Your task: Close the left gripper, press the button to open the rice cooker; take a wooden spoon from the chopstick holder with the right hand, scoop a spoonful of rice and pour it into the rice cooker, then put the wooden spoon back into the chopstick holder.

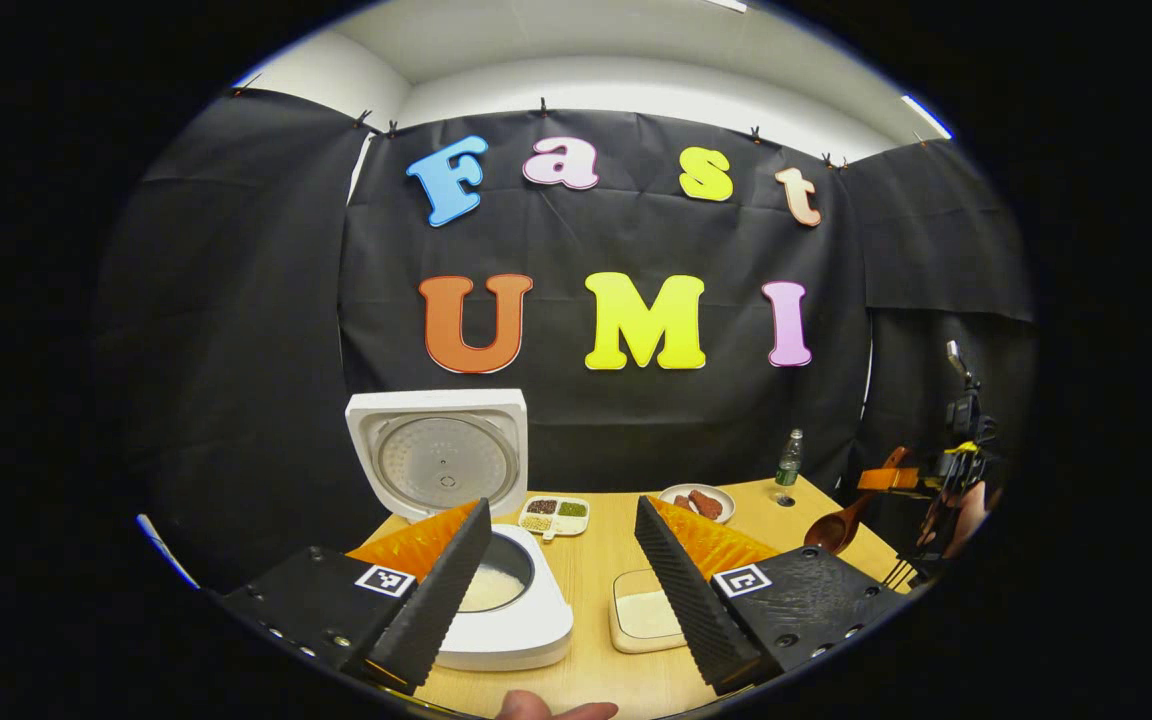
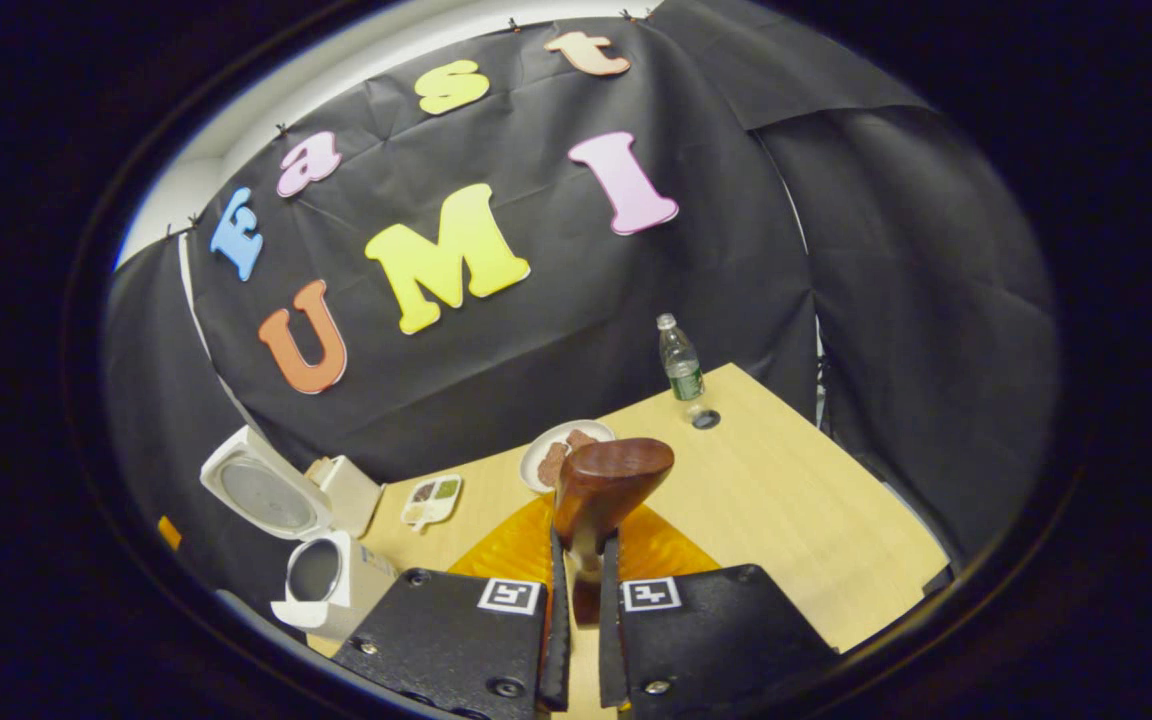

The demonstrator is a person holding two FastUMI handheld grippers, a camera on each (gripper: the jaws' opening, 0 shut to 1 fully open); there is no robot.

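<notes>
one wooden spoon (image 2: pixel 604 487), clamped (upright) in right claw (image 2: pixel 576 590)

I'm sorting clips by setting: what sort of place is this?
Probably a staged kitchen-task booth: a wooden table against black cloth, set with an open rice cooker and a plate of food.

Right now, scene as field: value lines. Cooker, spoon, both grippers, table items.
rice cooker: lid up, rice visible in the pot
wooden spoon: held in the right gripper, bowl end pointing away from the jaws
right gripper jaws: shut on the spoon handle
left gripper: jaws open, holding nothing, in front of the cooker
rice dish: on the table, right of the cooker
divided dish: behind the cooker
plate: holds brown food
bottle: upright at the far table edge
</notes>
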